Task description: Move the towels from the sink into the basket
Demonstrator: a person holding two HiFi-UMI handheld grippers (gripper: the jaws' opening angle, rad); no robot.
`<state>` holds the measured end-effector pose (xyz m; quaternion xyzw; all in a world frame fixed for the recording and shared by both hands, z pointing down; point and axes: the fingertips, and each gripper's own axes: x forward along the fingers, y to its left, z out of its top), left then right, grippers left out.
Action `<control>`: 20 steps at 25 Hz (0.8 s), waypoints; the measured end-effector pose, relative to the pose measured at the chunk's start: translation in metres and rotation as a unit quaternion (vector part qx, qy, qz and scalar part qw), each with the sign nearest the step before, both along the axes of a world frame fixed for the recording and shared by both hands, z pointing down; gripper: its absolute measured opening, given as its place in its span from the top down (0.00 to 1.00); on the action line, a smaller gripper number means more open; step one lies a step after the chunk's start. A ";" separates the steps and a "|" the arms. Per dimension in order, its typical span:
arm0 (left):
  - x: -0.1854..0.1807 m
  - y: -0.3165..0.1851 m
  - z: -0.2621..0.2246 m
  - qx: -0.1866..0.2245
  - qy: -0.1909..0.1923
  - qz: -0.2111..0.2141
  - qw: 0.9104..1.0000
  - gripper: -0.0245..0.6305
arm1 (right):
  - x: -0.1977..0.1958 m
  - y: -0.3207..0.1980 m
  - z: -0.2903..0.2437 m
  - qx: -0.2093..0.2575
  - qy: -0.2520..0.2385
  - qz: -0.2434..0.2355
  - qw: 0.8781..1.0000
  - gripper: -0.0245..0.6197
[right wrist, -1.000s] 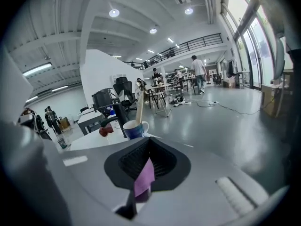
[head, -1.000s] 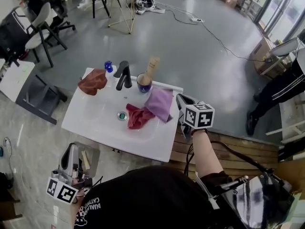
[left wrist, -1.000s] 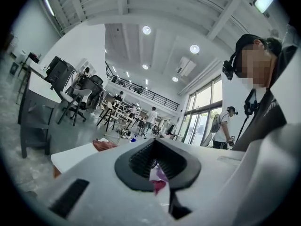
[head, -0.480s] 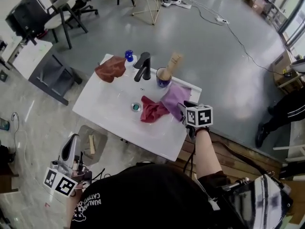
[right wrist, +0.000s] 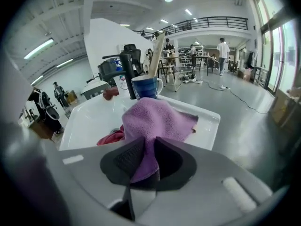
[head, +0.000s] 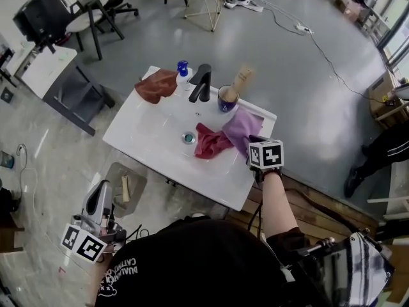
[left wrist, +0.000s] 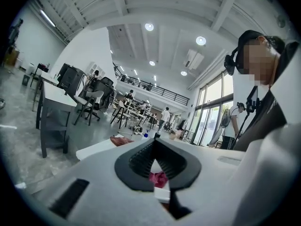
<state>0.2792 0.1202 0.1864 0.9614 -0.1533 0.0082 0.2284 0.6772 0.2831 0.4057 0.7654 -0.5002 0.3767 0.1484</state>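
1. My right gripper [right wrist: 149,141] has just been closing; its jaws now pinch a raised fold of the purple towel [right wrist: 157,119], a hold fit for lifting it clear.
2. My left gripper [left wrist: 153,144] hangs low at near left, jaws together, empty.
3. The purple towel is fluffy and draped over the sink [head: 144,139]'s right rim; the red towel [head: 209,142] lies crumpled just left of it.

Premises: open-plan workshop-office hall. Evidence beyond the right gripper [right wrist: 149,141]: mezzanine railing [right wrist: 221,20], tall windows [right wrist: 273,39], office chairs [head: 89,2], concrete floor [head: 275,62].
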 end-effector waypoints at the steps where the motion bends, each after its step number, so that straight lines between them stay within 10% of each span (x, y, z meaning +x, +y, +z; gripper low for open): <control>1: -0.005 -0.001 0.001 -0.001 0.002 -0.003 1.000 0.96 | -0.001 0.000 -0.005 0.009 0.001 0.005 1.000 0.84; 20: -0.183 0.009 -0.003 -0.001 0.038 -0.056 0.998 0.96 | -0.145 -0.018 -0.096 0.120 -0.024 0.005 0.992 0.90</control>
